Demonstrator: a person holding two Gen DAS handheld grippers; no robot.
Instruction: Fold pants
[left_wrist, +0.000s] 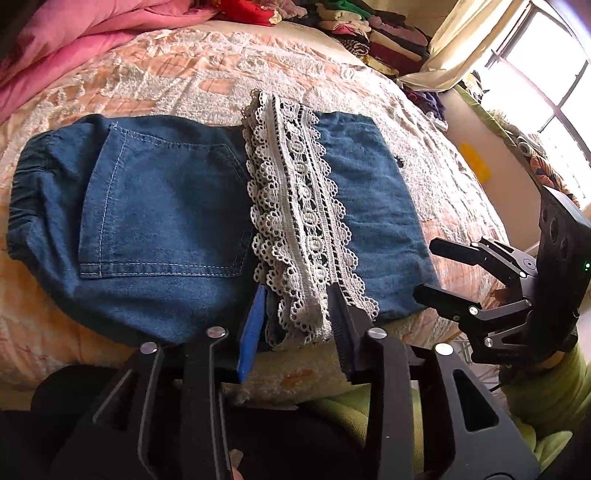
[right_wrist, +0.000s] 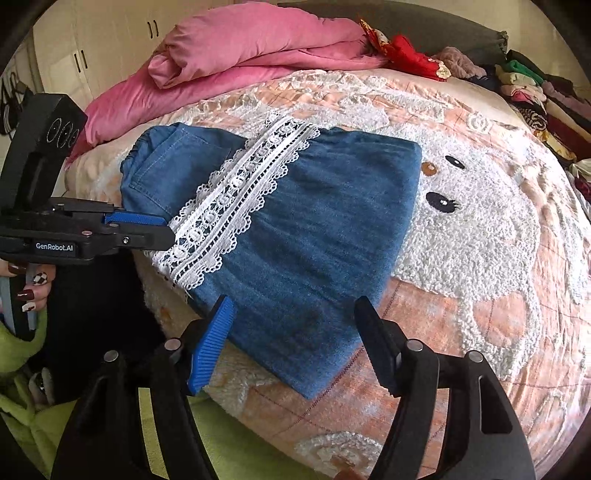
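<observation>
Folded blue denim pants (left_wrist: 162, 206) with a white lace hem (left_wrist: 303, 221) lie on the bed; they also show in the right wrist view (right_wrist: 314, 229), lace (right_wrist: 236, 199) across the middle. My left gripper (left_wrist: 295, 310) is at the near end of the lace, its jaws on either side of the lace edge with a gap between them; it shows in the right wrist view (right_wrist: 168, 227) at the left. My right gripper (right_wrist: 295, 325) is open, just above the near corner of the denim, and shows in the left wrist view (left_wrist: 424, 266) at the right, off the pants.
A peach and white fleecy bedspread (right_wrist: 480, 236) with a bear face covers the bed. A pink quilt (right_wrist: 240, 55) lies at the back left. Piles of folded clothes (right_wrist: 535, 92) line the far right. A window (left_wrist: 546, 85) is beyond the bed. Green fabric (right_wrist: 229, 454) lies below the bed edge.
</observation>
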